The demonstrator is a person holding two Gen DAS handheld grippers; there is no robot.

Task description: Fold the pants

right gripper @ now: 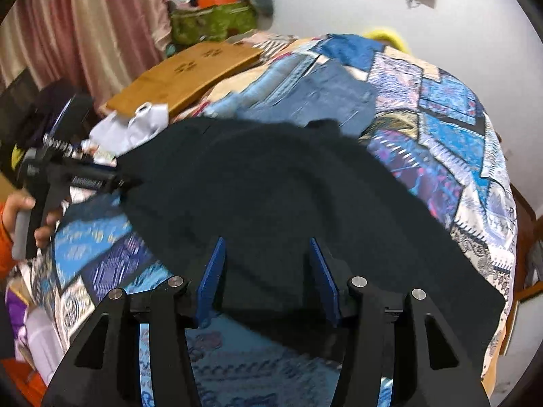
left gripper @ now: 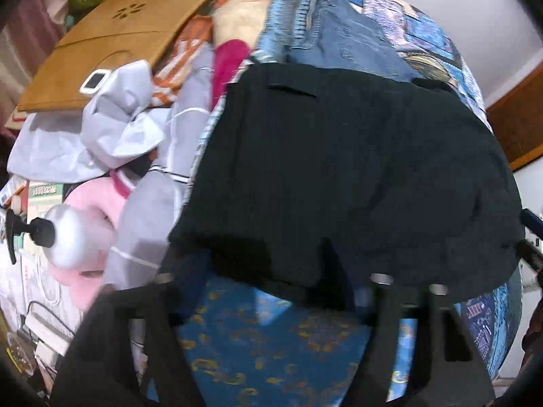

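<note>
Black pants [left gripper: 339,176] lie spread on a blue patterned bedspread [left gripper: 271,346]; they also show in the right wrist view [right gripper: 271,203]. My left gripper [left gripper: 271,271] is over the pants' near edge; its fingers are dark and blurred against the cloth. In the right wrist view the left gripper [right gripper: 125,181] touches the pants' left edge. My right gripper [right gripper: 268,271] is open, its blue pads [right gripper: 213,271] standing apart over the pants' near edge, holding nothing.
Folded blue jeans [left gripper: 339,37] lie beyond the pants. A wooden lap tray [left gripper: 112,40], grey crumpled cloth [left gripper: 112,125], a pink cushion [left gripper: 88,210] and a silver pump bottle [left gripper: 64,234] sit at the left. Curtains [right gripper: 85,23] and a white wall [right gripper: 339,0] stand behind.
</note>
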